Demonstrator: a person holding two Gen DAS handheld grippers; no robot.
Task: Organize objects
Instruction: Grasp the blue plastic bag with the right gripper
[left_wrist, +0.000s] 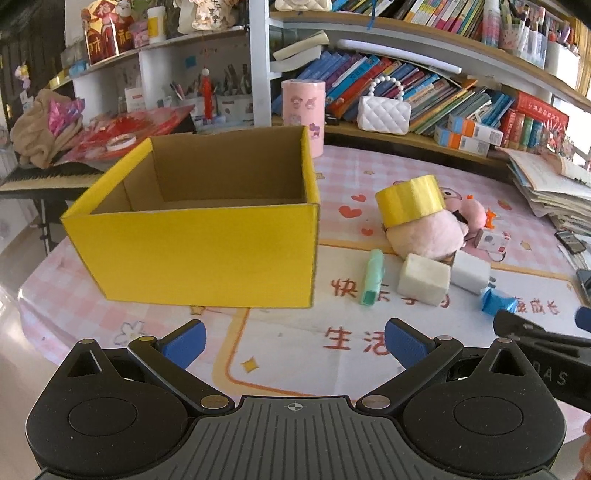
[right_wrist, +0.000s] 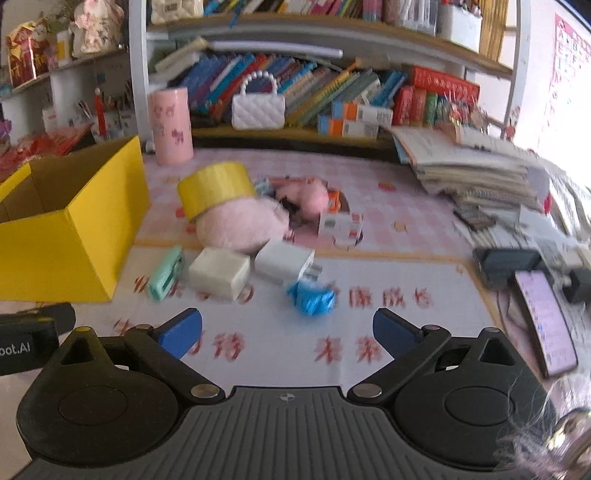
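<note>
Left tongs (left_wrist: 295, 343): wide apart, holding nothing, over bare tabletop (left_wrist: 288, 369) in front of the yellow box (left_wrist: 199, 254).
Right tongs (right_wrist: 288, 332): wide apart, holding nothing, facing the loose items.
Blue crumpled wrapper (right_wrist: 311, 298): nearest the right tongs, probably the easiest first pick; soft, so close low across its bulk.
White charger (right_wrist: 282, 263), cream block (right_wrist: 218, 272), mint-green case (right_wrist: 166, 272): a row just behind, charger and block almost touching. Take them one at a time from the outer ends to avoid nudging neighbours.
Pink plush toy (right_wrist: 240, 225): behind the row, with the yellow tape roll (right_wrist: 216, 186) leaning on it; lifting the toy first would likely tip the roll.
Small printed carton (right_wrist: 341, 226): beside the toy.
Yellow box: open-topped, apparently empty, left of the items.
Phone (right_wrist: 546, 325): right edge, clear of the route.
Pink cylinder (right_wrist: 170, 125), white handbag (right_wrist: 258, 107), bookshelf (right_wrist: 332, 85): at the back.
</note>
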